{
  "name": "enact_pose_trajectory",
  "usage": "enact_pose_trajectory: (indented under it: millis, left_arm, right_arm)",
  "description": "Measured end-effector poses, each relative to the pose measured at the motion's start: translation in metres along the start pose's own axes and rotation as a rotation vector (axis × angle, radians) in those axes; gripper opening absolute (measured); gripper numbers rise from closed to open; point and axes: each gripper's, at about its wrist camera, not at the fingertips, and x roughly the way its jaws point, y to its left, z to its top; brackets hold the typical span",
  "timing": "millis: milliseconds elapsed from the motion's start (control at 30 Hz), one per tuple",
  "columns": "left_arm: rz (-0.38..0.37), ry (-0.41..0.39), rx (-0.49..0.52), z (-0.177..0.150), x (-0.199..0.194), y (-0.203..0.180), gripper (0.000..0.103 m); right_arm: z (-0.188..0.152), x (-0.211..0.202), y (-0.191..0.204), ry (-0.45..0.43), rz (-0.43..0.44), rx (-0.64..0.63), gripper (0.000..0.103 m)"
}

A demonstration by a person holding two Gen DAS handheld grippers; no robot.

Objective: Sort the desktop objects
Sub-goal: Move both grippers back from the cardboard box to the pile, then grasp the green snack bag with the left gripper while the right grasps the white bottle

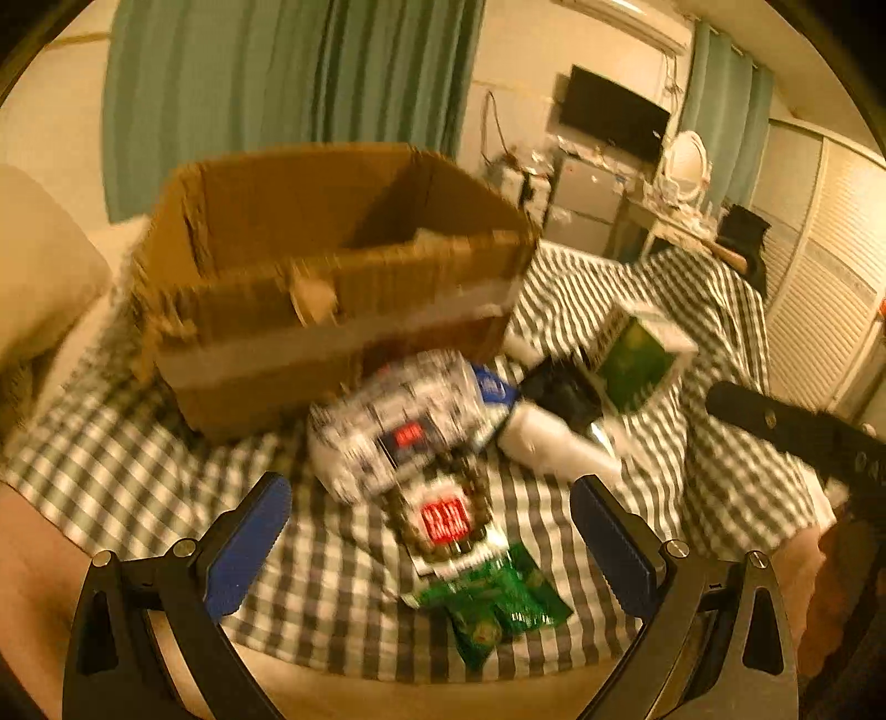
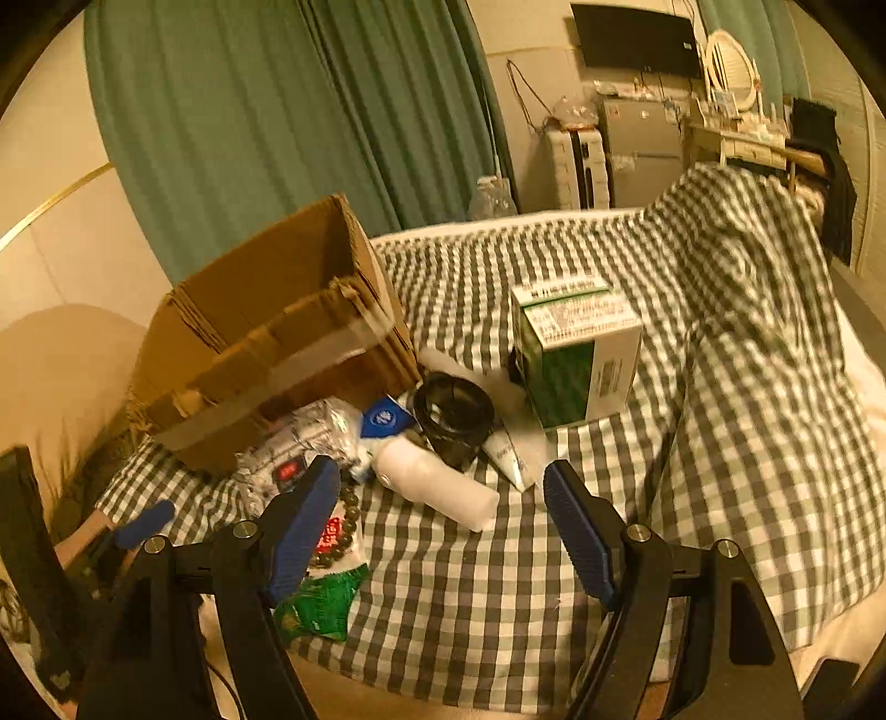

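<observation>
Mixed items lie on a green-checked cloth (image 1: 138, 471): a silver printed packet (image 1: 398, 426), a bead bracelet on a red-labelled card (image 1: 446, 518), a green snack packet (image 1: 493, 603), a white roll (image 2: 437, 484), a black cup (image 2: 454, 418), a white tube (image 2: 509, 454) and a green-and-white carton (image 2: 576, 354). Behind them stands an open cardboard box (image 1: 332, 277). My left gripper (image 1: 429, 487) is open above the bead card and holds nothing. My right gripper (image 2: 442, 465) is open just short of the white roll and is also empty.
A black finger (image 1: 775, 423) of the other gripper reaches in from the right of the left wrist view. Rumpled checked cloth (image 2: 764, 332) rises at the right. Green curtains (image 2: 277, 111), a dark screen (image 2: 637, 36) and a dresser (image 2: 742, 138) stand behind.
</observation>
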Motion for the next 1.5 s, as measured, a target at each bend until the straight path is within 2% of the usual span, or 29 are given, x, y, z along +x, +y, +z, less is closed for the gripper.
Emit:
enact_pose_trajectory:
  millis: [267, 433, 500, 533, 567, 600, 633, 800, 833, 967, 1100, 1267, 1300, 1500]
  left_arm:
    - [-0.048, 0.114, 0.037, -0.025, 0.03, -0.01, 0.103]
    - [-0.084, 0.221, 0.07, -0.04, 0.05, -0.019, 0.103]
    - [-0.116, 0.251, 0.061, -0.043, 0.057, -0.019, 0.09]
    - [-0.116, 0.271, 0.057, -0.045, 0.062, -0.018, 0.07]
    - [-0.109, 0.292, 0.06, -0.047, 0.065, -0.017, 0.058]
    - [-0.095, 0.295, 0.068, -0.049, 0.067, -0.016, 0.054]
    - [-0.093, 0.286, 0.071, -0.048, 0.065, -0.016, 0.048]
    - [-0.102, 0.274, 0.07, -0.045, 0.06, -0.015, 0.044]
    - [-0.099, 0.265, 0.071, -0.044, 0.059, -0.014, 0.037]
    - [-0.1, 0.19, 0.045, -0.033, 0.044, -0.005, 0.036]
    - [-0.082, 0.122, 0.022, -0.022, 0.034, 0.004, 0.036]
    - [-0.046, 0.107, -0.033, -0.015, 0.037, 0.023, 0.036]
    - [-0.027, 0.101, -0.045, -0.014, 0.039, 0.027, 0.036]
    - [0.033, 0.076, -0.09, -0.015, 0.044, 0.047, 0.036]
  right_arm:
    - [-0.003, 0.021, -0.01, 0.065, 0.004, 0.035, 0.076]
    - [-0.005, 0.029, -0.008, 0.093, -0.018, 0.015, 0.076]
    - [-0.007, 0.033, -0.006, 0.104, -0.027, 0.006, 0.076]
    - [-0.007, 0.034, -0.005, 0.11, -0.028, 0.004, 0.076]
    - [-0.007, 0.035, -0.005, 0.113, -0.031, 0.003, 0.076]
    - [-0.008, 0.037, -0.005, 0.119, -0.035, 0.001, 0.076]
    - [-0.008, 0.038, -0.005, 0.123, -0.037, 0.001, 0.076]
    - [-0.009, 0.044, -0.004, 0.14, -0.047, -0.006, 0.076]
    - [-0.009, 0.046, -0.003, 0.144, -0.049, -0.013, 0.076]
    - [-0.008, 0.059, 0.006, 0.166, -0.05, -0.067, 0.076]
    - [-0.005, 0.086, 0.017, 0.229, -0.042, -0.156, 0.076]
    - [-0.005, 0.119, 0.034, 0.292, -0.075, -0.294, 0.074]
    - [-0.007, 0.125, 0.035, 0.307, -0.084, -0.312, 0.07]
    - [-0.01, 0.146, 0.037, 0.356, -0.099, -0.347, 0.063]
